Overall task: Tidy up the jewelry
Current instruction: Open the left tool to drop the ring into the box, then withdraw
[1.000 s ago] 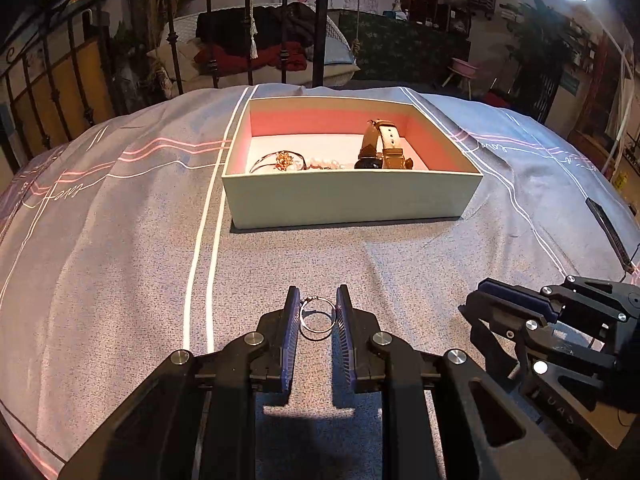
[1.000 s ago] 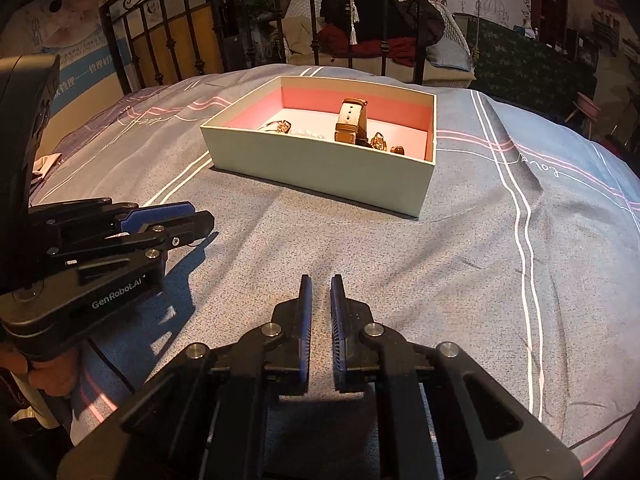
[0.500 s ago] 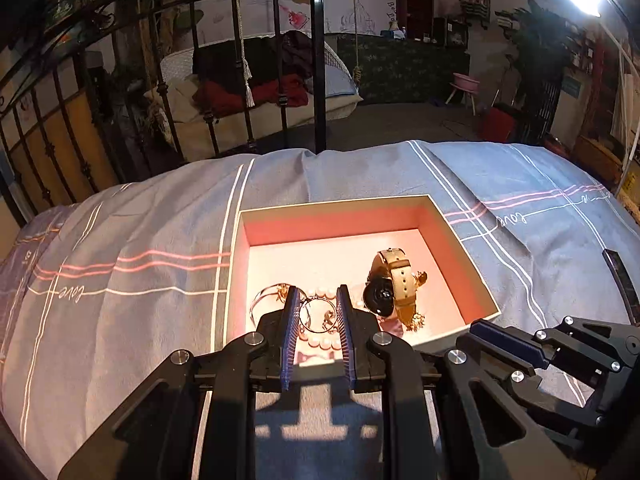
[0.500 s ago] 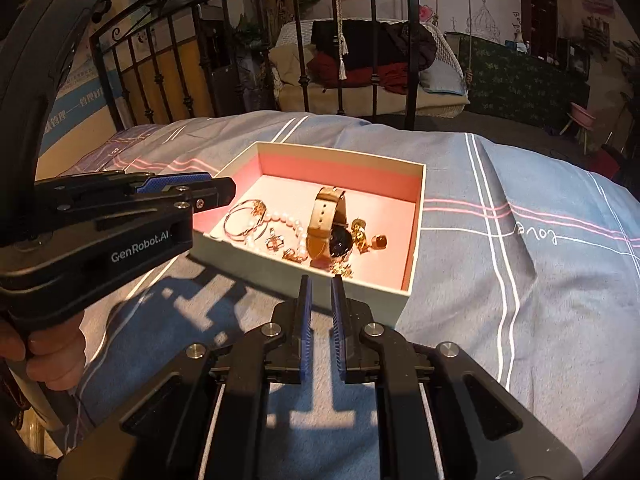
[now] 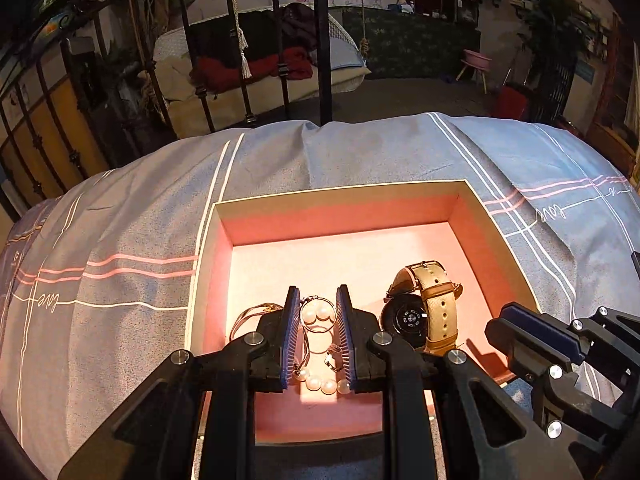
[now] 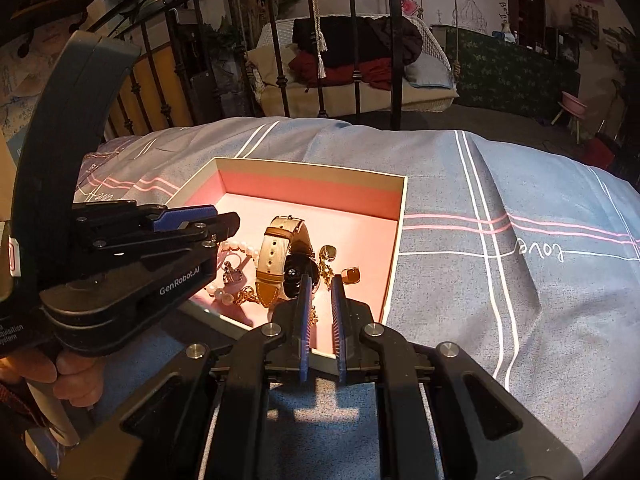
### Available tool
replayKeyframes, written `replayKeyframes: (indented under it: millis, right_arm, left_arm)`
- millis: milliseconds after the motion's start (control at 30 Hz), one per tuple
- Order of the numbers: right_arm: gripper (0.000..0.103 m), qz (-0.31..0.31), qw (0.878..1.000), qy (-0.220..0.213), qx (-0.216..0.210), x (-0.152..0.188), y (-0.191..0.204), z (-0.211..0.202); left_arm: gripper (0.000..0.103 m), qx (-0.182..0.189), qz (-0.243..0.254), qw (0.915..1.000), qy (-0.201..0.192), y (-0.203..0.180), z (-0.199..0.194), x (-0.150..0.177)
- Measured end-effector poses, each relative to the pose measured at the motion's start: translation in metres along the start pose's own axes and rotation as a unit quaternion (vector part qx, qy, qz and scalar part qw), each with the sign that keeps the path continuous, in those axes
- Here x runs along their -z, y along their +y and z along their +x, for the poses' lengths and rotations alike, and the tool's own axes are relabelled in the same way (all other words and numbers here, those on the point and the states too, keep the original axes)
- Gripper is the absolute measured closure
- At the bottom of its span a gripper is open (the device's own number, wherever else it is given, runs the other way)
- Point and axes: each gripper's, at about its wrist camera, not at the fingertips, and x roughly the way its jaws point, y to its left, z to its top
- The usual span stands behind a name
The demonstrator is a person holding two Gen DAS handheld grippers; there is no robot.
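Observation:
An open box with a pink lining lies on the striped bedcover. My left gripper hangs over its near part, shut on a thin metal hoop that spans the gap between the pads. Under it lie a pearl bracelet and a thin bangle. A watch with a tan strap sits to the right. My right gripper is shut and holds nothing, over the box's near edge beside the watch and gold pieces. The left gripper reaches in from the left.
Grey-blue bedcover with white and pink stripes spreads around the box. A black iron bed frame stands past the far edge. A hand grips the left tool's handle. Furniture and clothes fill the room behind.
Both grippers have travelled forward from the bare bedcover to over the box. The hoop stayed in the left gripper's pads. The right gripper stayed shut.

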Motion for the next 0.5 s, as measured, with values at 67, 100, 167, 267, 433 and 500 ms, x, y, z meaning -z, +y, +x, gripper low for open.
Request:
replayKeyframes:
  millis: [67, 100, 167, 267, 433, 500]
  right_arm:
    - [0.092, 0.002, 1.000, 0.002, 0.000, 0.0013, -0.0011, 0.0020]
    - [0.092, 0.002, 1.000, 0.003, 0.000, 0.0015, -0.0009, 0.0020]
    - [0.092, 0.002, 1.000, 0.004, 0.000, 0.0005, -0.0011, 0.0035]
    - [0.092, 0.001, 1.000, 0.005, 0.000, -0.0006, -0.0004, 0.0046]
    - [0.092, -0.001, 1.000, 0.007, 0.002, -0.0015, 0.0004, 0.0060]
    - [0.092, -0.001, 1.000, 0.007, 0.002, -0.0019, 0.0003, 0.0059]
  left_arm:
    - [0.085, 0.000, -0.002, 1.0000, 0.003, 0.0010, 0.0021, 0.0008]
    - [0.085, 0.000, -0.004, 1.0000, 0.004, 0.0018, 0.0027, 0.0012]
    - [0.085, -0.002, -0.005, 1.0000, 0.006, 0.0032, 0.0043, 0.0010]
    - [0.085, -0.002, -0.009, 0.9999, 0.012, 0.0054, 0.0058, 0.0020]
    - [0.085, -0.006, -0.007, 0.9999, 0.011, 0.0064, 0.0056, 0.0023]
    - [0.084, -0.004, -0.010, 0.9999, 0.011, 0.0075, 0.0043, 0.0014]
